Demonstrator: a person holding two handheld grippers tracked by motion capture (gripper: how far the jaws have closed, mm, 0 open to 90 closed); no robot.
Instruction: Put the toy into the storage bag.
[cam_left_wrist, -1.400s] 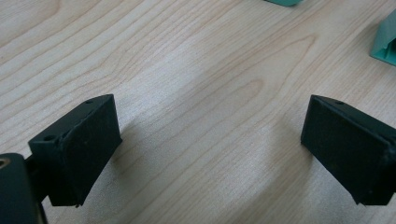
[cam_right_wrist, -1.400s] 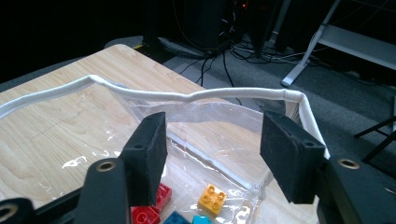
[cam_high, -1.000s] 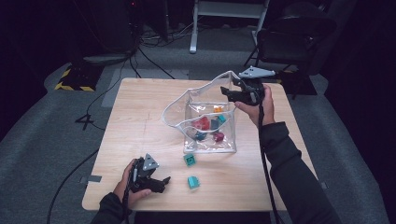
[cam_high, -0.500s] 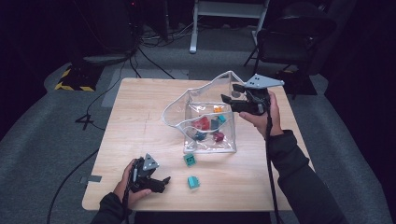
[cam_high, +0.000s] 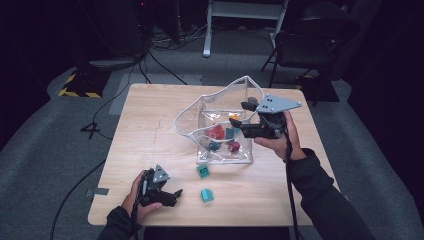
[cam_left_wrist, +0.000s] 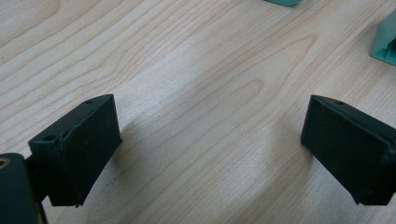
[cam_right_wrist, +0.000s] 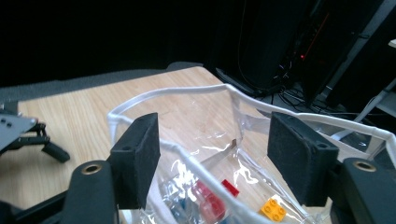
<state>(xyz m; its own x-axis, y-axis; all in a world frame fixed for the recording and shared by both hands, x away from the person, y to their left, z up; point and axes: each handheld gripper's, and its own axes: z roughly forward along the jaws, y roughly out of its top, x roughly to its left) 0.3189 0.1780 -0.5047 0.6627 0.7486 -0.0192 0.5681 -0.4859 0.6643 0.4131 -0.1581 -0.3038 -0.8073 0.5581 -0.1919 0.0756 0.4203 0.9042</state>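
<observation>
table: pale wood, matt, with fine grain I see close under my left tongs.
bag: clear plastic film, glossy and crinkled, edged with a smooth white rim.
bricks in the bag: hard plastic, red and orange, slightly shiny.
teal blocks: smooth matt plastic, near the table's near edge.
my right gripper: black pads, matt and finely rough like foam.
my left gripper: matt black pads, dull plastic body.
floor: grey carpet, rough.

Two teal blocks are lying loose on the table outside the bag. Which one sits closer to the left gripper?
The pale teal block, near the table's front edge, just right of the left gripper. The other, darker teal block lies farther off, up against the clear bag.
</observation>
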